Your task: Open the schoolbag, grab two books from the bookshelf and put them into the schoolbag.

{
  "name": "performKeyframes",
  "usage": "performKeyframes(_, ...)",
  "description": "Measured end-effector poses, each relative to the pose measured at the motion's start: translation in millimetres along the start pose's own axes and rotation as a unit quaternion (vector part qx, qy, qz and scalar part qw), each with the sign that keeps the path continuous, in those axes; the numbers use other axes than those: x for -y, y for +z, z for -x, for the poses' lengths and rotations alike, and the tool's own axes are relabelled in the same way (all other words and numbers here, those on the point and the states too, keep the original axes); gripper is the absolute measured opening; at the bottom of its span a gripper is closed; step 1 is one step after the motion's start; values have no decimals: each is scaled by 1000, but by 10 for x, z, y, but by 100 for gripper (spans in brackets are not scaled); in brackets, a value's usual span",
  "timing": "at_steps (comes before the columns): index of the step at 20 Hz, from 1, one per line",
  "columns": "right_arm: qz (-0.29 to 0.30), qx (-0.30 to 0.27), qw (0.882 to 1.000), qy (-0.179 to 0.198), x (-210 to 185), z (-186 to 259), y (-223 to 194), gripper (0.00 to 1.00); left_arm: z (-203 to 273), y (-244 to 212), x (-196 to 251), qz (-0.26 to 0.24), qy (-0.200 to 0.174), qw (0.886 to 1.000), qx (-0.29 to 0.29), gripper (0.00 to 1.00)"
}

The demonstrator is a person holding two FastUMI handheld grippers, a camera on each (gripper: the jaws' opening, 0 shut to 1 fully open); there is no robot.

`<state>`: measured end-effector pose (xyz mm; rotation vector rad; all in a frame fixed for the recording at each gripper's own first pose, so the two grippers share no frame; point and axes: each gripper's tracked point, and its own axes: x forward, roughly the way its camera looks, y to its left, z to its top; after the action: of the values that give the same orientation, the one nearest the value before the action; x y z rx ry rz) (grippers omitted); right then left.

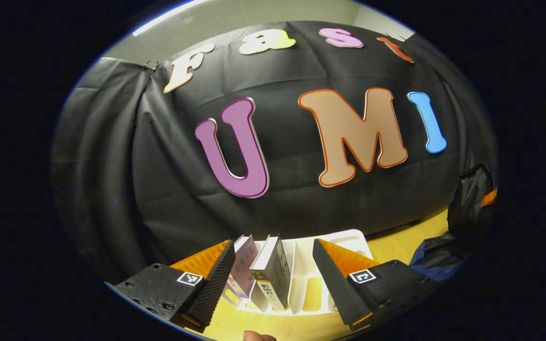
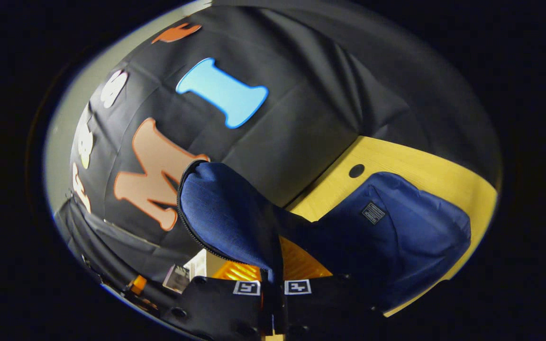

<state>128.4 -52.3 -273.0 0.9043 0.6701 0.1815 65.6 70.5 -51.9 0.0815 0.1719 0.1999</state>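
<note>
Meanwhile, spread wide left gripper (image 1: 273,274) around upright book (image 1: 273,277) in white bookshelf (image 1: 344,239), evidently for grasping. Pinched flap (image 2: 228,215) of blue schoolbag (image 2: 396,227) with closed right gripper (image 2: 273,289), apparently to hold bag open on table (image 2: 424,170).

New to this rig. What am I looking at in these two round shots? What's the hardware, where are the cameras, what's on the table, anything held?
There is no robot arm: a person holds a two-finger gripper in each hand, and a fisheye camera rides on each one, looking forward along its fingers.

The left gripper view shows the left gripper open and holding nothing, aimed at a white bookshelf on the yellow table. Two books stand in its slots: a pale one and a dark one.

The right gripper view is tilted. There the right gripper has its fingers closed on the flap of the blue schoolbag, which lies on the same table, lifting it open.
</note>
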Motion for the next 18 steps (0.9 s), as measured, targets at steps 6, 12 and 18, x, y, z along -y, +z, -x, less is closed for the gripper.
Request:
performKeyframes(6, 11, 5, 1000, -7, -11, 27, -14, 5, -512, -487, -98, 11, -46, 988, -147, 100)
performKeyframes(12, 14, 9, 1000, -9, 6, 29, -3, 5, -892, -1007, -215, 36, -63, 953, -294, 95)
performKeyframes(18, 11, 10, 1000, -14, -6, 26, 21, 5, -1142, -1134, -232, 5, -73, 932, -356, 99)
